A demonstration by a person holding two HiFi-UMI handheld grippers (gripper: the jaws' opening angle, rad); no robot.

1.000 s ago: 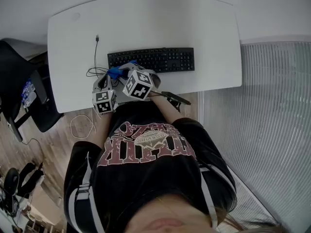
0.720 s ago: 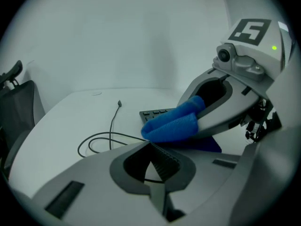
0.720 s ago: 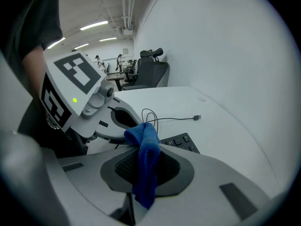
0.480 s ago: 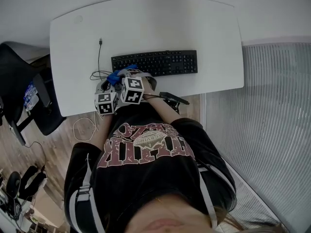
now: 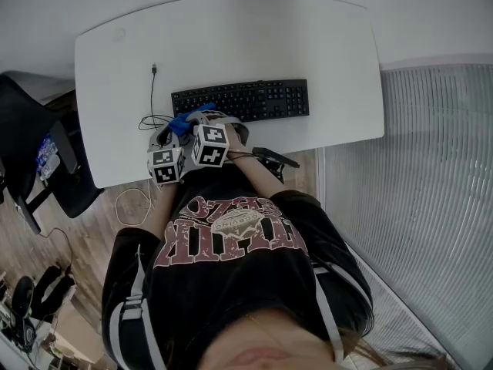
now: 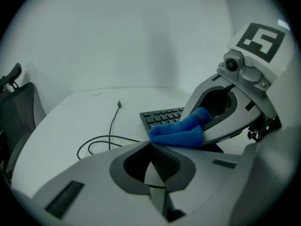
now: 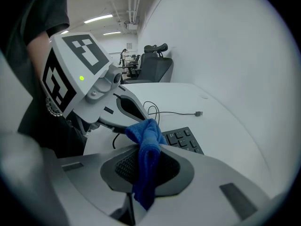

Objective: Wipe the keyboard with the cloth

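**Cloth pinched in my right gripper, at the keyboard's left end**

Nearest me, at the front edge of the white desk [image 5: 231,37], my two grippers sit close together. The left gripper [image 6: 151,146] has its jaws pressed together with nothing between them. From above, it lies at about 8 o'clock from the right one, and their marker cubes are almost touching.

My right gripper [image 7: 146,166] has its jaws clamped on the blue cloth [image 7: 146,149]. The cloth runs down between the pads, and a bunched fold sticks up past the tips. Seen from my left gripper, that fold hangs just beyond my closed left jaws, at about 1 o'clock. It is gripped in the right gripper's mouth, which comes in from 3 o'clock.

Just past the cloth, at 12 to 1 o'clock, lies the black keyboard [image 5: 240,99], stretched left to right across the desk. The cloth is at the keyboard's left end, but I cannot tell whether it touches the keys.

At 11 o'clock a thin dark cable [image 5: 152,91] loops on the desk beside that end and runs away from me, ending in a loose plug. Off the desk, at 9 o'clock, stands a black chair [image 5: 31,129].
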